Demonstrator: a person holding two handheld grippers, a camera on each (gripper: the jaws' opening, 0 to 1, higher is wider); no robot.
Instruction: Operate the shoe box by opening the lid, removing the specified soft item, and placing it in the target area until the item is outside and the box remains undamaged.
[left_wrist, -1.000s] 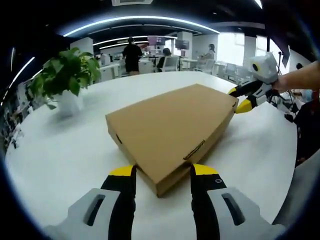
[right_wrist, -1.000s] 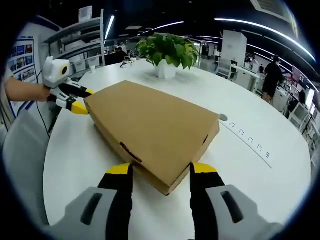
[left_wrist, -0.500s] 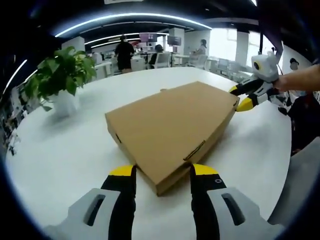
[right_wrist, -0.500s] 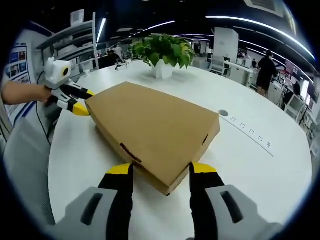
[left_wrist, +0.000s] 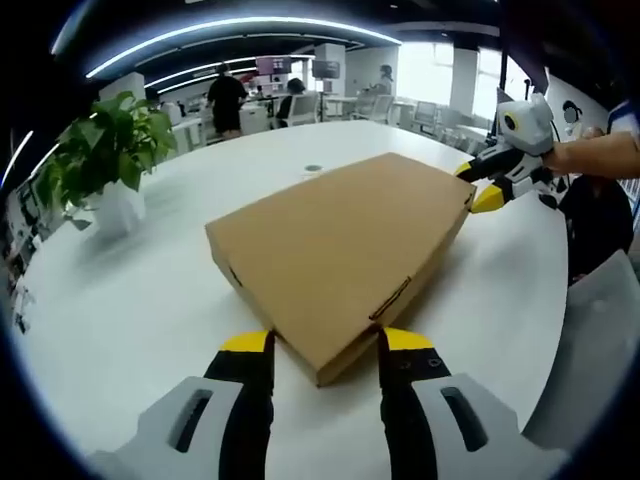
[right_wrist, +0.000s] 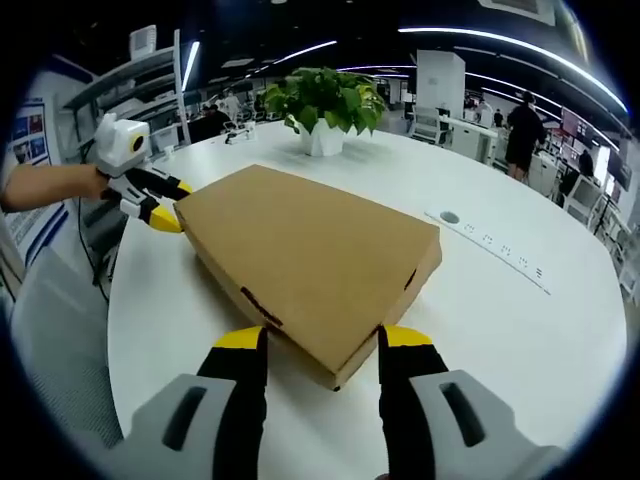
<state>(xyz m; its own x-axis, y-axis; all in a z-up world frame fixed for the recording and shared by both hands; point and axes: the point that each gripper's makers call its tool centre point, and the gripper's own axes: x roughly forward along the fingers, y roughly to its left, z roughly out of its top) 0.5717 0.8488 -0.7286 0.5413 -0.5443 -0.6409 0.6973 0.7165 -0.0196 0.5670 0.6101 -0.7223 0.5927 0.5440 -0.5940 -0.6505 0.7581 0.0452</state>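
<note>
1. At the near corner of the shoe box (left_wrist: 340, 255), my left gripper (left_wrist: 325, 345) stands with its jaws spread, one yellow-tipped jaw on each side of the corner; whether the tips touch the cardboard I cannot tell.
2. My right gripper (right_wrist: 312, 342) is spread the same way about the opposite corner of the shoe box (right_wrist: 305, 255).
3. In the left gripper view the right gripper (left_wrist: 480, 185) meets the far corner; in the right gripper view the left gripper (right_wrist: 165, 205) does likewise.
4. The box lies flat on the white table (left_wrist: 120, 310), lid down, cardboard unmarked.
5. A potted plant (right_wrist: 325, 105) stands on the table beyond the box, well apart from it.
6. Power sockets (right_wrist: 500, 262) are set into the tabletop.
7. People stand among desks in the background.
</note>
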